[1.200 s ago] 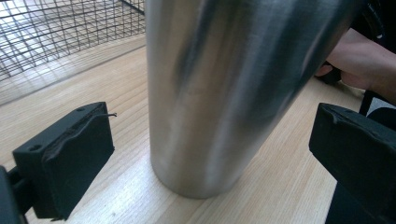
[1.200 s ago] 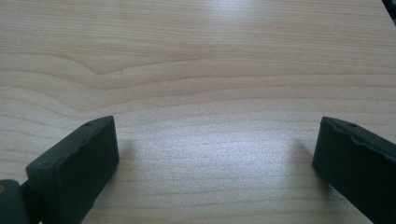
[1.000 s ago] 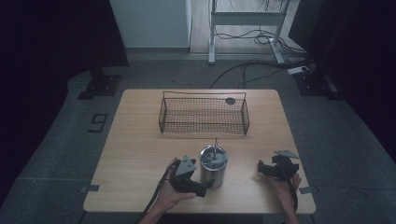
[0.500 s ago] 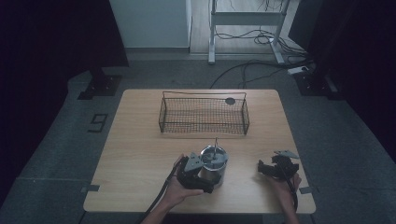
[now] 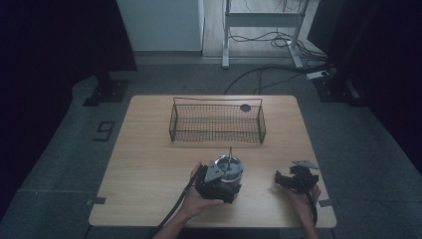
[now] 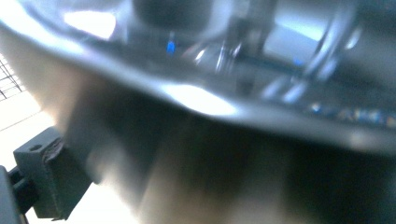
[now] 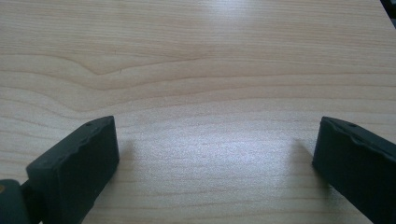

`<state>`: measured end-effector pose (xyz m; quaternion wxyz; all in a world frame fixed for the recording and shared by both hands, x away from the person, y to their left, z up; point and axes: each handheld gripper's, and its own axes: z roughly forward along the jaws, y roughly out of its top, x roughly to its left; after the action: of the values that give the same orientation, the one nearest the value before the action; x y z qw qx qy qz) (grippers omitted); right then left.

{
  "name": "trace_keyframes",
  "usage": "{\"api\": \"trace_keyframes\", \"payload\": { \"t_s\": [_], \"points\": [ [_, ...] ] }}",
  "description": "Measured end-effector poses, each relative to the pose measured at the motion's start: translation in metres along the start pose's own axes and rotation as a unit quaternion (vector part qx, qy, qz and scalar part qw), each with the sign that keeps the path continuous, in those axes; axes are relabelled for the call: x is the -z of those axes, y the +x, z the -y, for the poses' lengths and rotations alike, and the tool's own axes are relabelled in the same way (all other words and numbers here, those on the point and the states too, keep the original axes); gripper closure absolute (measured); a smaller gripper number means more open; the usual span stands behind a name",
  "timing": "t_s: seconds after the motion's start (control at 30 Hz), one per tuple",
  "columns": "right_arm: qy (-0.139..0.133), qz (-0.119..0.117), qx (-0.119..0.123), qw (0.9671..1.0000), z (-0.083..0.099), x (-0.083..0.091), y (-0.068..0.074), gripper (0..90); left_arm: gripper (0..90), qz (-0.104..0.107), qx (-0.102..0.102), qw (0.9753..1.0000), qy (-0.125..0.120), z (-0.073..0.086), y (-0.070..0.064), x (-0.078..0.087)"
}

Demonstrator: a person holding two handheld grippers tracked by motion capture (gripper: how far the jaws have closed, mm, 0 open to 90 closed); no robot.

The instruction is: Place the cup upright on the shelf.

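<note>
A shiny metal cup (image 5: pixel 229 169) with a thin rod (image 5: pixel 230 152) standing up in it sits at the front middle of the wooden table (image 5: pixel 149 164). My left gripper (image 5: pixel 222 183) is pushed up against the cup's near side, open. In the left gripper view the cup's blurred wall (image 6: pixel 233 154) is very close, and one fingertip (image 6: pixel 46 177) stands wide at the left. My right gripper (image 5: pixel 281 180) rests at the front right, open over bare wood (image 7: pixel 215 154).
A black wire basket (image 5: pixel 217 142) stands across the table's far middle. A small dark round object (image 5: pixel 245 107) lies behind its right end. Dark floor, cables and a metal frame lie beyond the table.
My left gripper has moved right and forward from beside the cup to right up against it. The right gripper has stayed put.
</note>
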<state>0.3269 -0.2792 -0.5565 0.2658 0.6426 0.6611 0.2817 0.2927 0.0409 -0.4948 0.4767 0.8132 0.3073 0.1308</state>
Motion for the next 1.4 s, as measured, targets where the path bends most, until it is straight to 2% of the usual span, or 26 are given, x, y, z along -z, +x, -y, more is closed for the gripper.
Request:
{"api": "trace_keyframes", "payload": {
  "t_s": [0.6,0.77,0.97,1.4],
  "points": [
    [-0.001,0.000,0.001,1.0000,0.000,0.000,0.000,0.2,3.5,-0.011,-0.021,0.9996,-0.012,0.002,-0.002,0.003],
    [-0.001,0.000,0.001,1.0000,0.000,0.000,0.000,0.2,3.7,-0.016,-0.018,0.9996,-0.014,0.002,0.001,0.005],
    [0.000,0.000,0.000,1.0000,0.000,0.000,0.000,0.2,3.8,-0.010,-0.019,0.9993,-0.031,-0.001,0.006,0.015],
    [-0.001,0.000,0.000,1.0000,0.000,0.000,0.000,0.3,3.8,-0.022,-0.021,0.9985,-0.045,-0.011,0.014,0.035]
  ]
}}
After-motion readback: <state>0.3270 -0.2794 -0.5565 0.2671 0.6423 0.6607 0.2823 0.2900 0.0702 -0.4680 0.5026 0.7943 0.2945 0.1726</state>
